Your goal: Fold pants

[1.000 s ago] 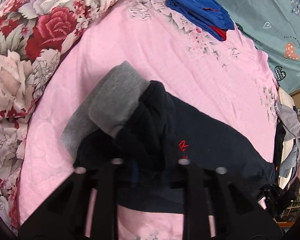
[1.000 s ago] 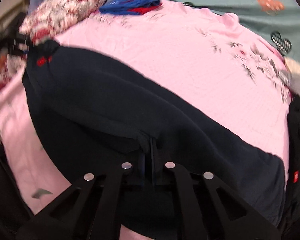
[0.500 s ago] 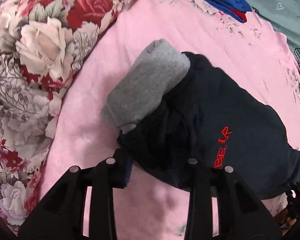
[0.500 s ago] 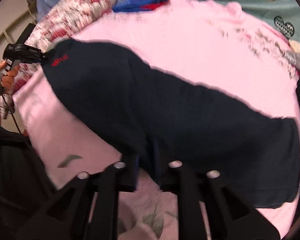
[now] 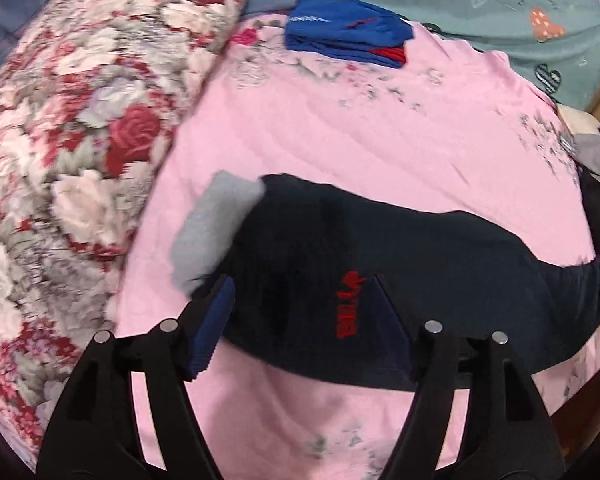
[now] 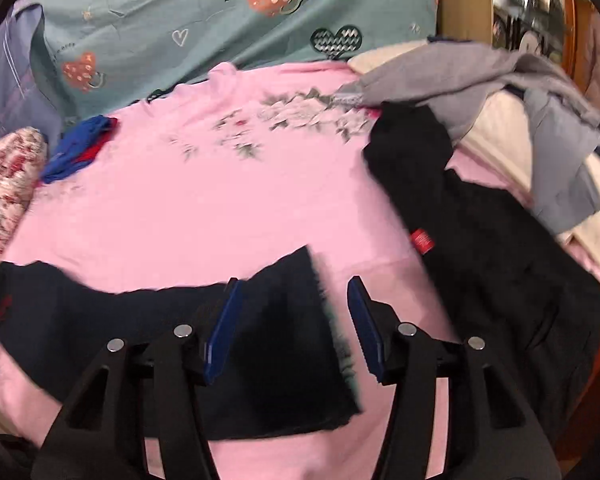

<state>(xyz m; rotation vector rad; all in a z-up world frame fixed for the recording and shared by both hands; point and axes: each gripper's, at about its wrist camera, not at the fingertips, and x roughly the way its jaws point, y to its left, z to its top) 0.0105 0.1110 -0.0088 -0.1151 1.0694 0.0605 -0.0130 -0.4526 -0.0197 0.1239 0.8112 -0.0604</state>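
Dark navy pants with red lettering and a grey turned-out waistband lie lengthwise on the pink bedsheet. My left gripper is open, its fingers spread over the waist end, holding nothing. In the right wrist view the leg end of the pants lies flat on the sheet. My right gripper is open above the cuff, empty.
A floral quilt is bunched at the left. Folded blue clothes lie at the far side of the bed. A black garment and grey clothes are piled at the right. A teal sheet hangs behind.
Both grippers opened and let go of the pants. The pants now lie stretched flat on the sheet. Both grippers have pulled back a little.
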